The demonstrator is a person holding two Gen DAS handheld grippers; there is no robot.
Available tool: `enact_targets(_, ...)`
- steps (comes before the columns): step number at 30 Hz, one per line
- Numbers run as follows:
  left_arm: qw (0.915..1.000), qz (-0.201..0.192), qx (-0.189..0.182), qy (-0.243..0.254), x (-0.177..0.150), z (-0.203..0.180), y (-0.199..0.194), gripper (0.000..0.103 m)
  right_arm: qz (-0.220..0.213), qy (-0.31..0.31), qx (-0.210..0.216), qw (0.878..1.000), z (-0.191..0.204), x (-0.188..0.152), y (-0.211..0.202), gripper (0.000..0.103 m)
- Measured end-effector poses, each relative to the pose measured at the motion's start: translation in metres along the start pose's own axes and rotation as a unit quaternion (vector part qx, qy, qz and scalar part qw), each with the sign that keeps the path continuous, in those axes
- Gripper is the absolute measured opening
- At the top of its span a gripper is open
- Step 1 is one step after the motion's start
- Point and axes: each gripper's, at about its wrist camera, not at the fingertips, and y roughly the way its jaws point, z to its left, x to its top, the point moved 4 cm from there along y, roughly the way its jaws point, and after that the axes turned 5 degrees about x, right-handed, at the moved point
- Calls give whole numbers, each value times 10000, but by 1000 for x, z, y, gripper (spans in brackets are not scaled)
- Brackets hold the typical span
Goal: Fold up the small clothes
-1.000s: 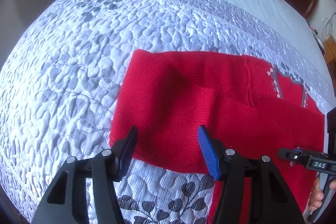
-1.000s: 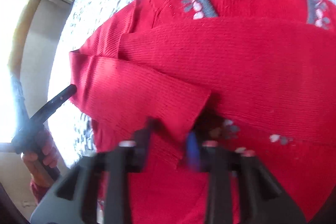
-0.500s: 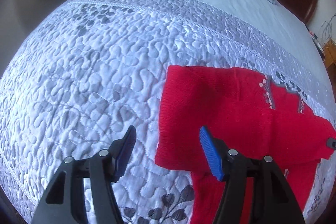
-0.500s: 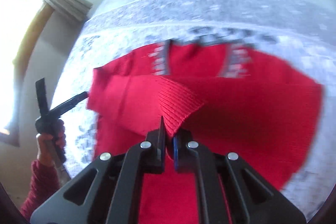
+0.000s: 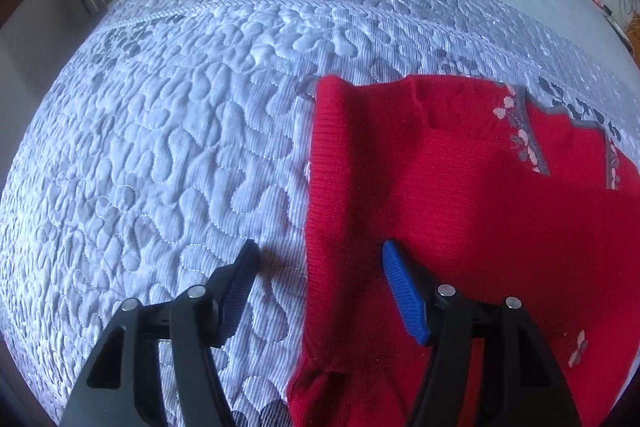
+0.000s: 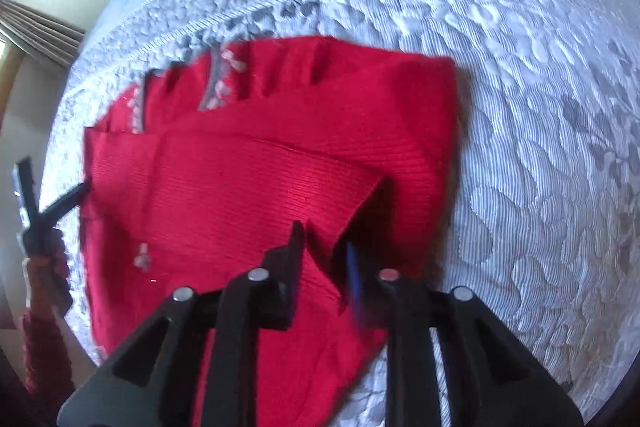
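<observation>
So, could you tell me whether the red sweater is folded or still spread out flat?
Partly folded: a sleeve lies across the red sweater body; its left side is doubled over.

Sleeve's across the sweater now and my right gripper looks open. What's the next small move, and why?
Probably close the left gripper on the red sweater side edge. It is open and straddles that edge, one finger over the quilt, the other over the knit. The right gripper is open above the folded sleeve, so that fold looks placed.

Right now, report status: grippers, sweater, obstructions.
Left gripper open over sweater's edge. Right gripper open at sleeve cuff. Sleeve folded across body. Nothing in the way.
</observation>
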Motion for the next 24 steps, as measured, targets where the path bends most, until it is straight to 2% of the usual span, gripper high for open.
enact_targets(3,9998,-140,-154,-35,6,4,-14,64,-156,28,260,9995,-1,1,-6,31)
enact_targets(4,9996,-211,-159,-52,10,5,-18,64,-210,59,305,9993,-2,4,-7,44)
enact_targets(5,9995,-291,-134,-55,16,4,-21,64,-277,125,343,9989,-4,8,-8,50)
enact_targets(6,9994,-325,-72,-33,21,4,-20,64,-318,215,385,9985,-6,14,-9,51)
enact_targets(7,9995,-304,-3,-9,26,2,-18,64,-288,347,475,9979,-9,20,-6,48)
enact_targets(9,9999,-135,-6,22,32,-5,-7,64,-201,494,650,9965,-12,25,-1,22)
enact_targets(10,10000,-88,35,23,31,-7,-2,64,-106,498,674,9964,-13,26,3,5)
enact_targets(15,9999,60,-37,-112,26,-9,19,67,-187,436,197,9987,-23,25,9,4)
enact_targets(19,9999,14,112,47,25,-13,20,68,-191,569,208,9980,-30,22,18,4)
enact_targets(22,10000,67,11,-20,21,-7,11,68,-316,481,217,9981,-25,15,4,18)
enact_targets(24,9998,125,-116,-71,10,1,1,67,-315,308,127,9990,-20,2,-6,20)
